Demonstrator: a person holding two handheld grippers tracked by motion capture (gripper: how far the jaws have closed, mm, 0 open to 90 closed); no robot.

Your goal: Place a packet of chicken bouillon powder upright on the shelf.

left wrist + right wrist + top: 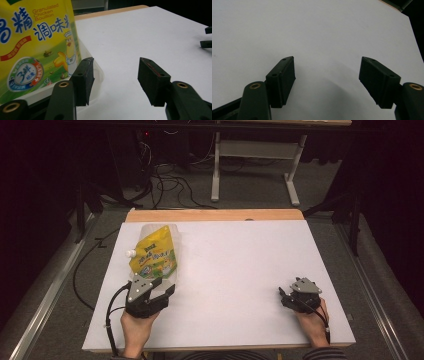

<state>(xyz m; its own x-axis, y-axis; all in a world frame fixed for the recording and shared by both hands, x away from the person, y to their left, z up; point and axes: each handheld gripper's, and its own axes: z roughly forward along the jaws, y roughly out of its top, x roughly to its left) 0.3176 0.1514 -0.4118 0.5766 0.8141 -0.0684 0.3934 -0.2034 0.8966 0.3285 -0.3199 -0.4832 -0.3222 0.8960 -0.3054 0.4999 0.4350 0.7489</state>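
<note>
high view, yellow pouch (154, 255) just beyond left claw (167, 292), claw open

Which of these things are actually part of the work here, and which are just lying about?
Part of the work:
- yellow bouillon pouch, in a clear container
- left gripper, jaws open beside it
- right gripper, open over bare table

Lying about:
- cables on the floor
- white desk frame behind the table
</note>
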